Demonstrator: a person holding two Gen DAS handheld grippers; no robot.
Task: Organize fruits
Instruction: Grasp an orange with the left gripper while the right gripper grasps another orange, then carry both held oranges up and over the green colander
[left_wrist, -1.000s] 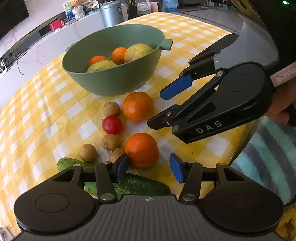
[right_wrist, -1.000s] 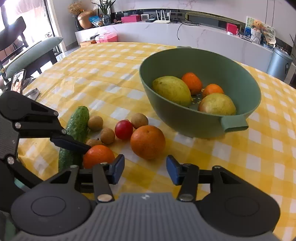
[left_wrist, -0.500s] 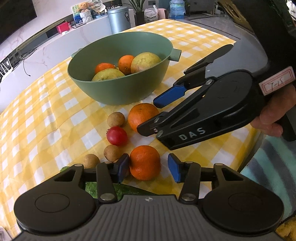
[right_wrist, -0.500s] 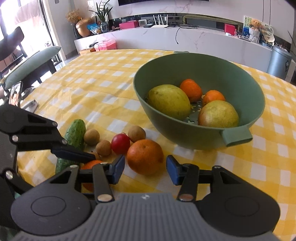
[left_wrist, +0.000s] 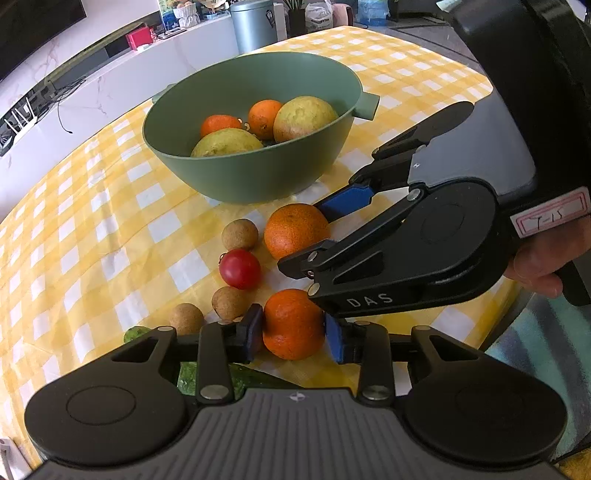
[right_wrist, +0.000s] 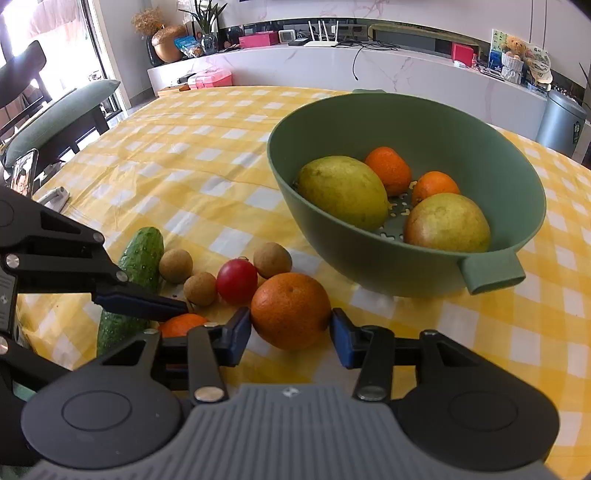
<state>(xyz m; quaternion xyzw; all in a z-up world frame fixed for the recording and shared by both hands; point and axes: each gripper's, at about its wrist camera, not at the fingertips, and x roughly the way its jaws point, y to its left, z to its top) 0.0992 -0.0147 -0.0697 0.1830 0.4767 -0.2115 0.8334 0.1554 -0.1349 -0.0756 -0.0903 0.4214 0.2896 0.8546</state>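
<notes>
My left gripper (left_wrist: 293, 334) is shut on the near orange (left_wrist: 293, 325), which rests on the checked cloth. My right gripper (right_wrist: 290, 332) is open around a second orange (right_wrist: 291, 310), its pads on each side and not clearly touching. A green bowl (right_wrist: 373, 254) beyond holds two yellow-green fruits and two small oranges. A red tomato (right_wrist: 236, 281), three small brown fruits and a cucumber (right_wrist: 142, 258) lie left of the oranges. The right gripper also shows in the left wrist view (left_wrist: 325, 236).
The table edge runs close on the right in the left wrist view (left_wrist: 513, 295). A white counter with clutter and a grey bin (right_wrist: 561, 122) stands behind the table. A cushioned chair (right_wrist: 55, 118) is at the far left.
Both grippers moved forward and down. The left jaws closed onto the near orange. The right gripper came to straddle the second orange.
</notes>
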